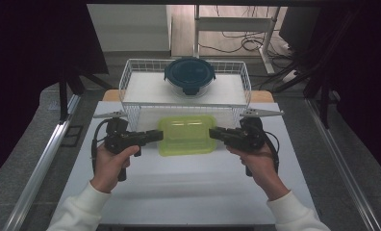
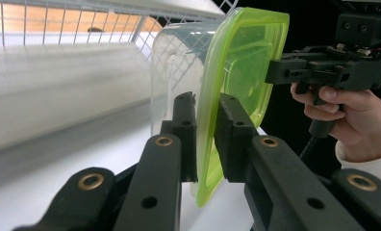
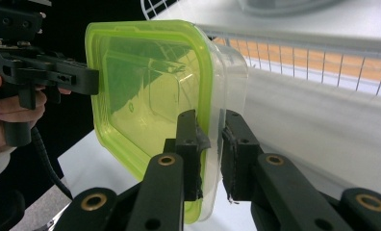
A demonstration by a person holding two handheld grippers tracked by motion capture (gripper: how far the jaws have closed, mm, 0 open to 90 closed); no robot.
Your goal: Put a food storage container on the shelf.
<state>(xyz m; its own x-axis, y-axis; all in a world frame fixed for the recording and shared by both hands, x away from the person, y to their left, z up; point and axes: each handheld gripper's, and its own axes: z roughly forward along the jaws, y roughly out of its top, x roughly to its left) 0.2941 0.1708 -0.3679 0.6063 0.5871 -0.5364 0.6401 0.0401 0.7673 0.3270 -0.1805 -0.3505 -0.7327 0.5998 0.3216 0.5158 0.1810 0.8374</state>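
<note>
A clear box with a lime-green lid hangs level just above the white table, in front of the wire basket. My left gripper is shut on its left rim and my right gripper on its right rim. In the left gripper view the jaws pinch the lid's edge, one pad on top and one under the rim, and the right gripper clamps the far side. The right gripper view has its jaws pressed on the lid rim of the box, with the left gripper opposite.
A white wire basket stands at the table's far edge, right behind the box. Inside it sits a round glass container with a dark blue clip lid. The white tabletop lies bare between the hands and the near edge.
</note>
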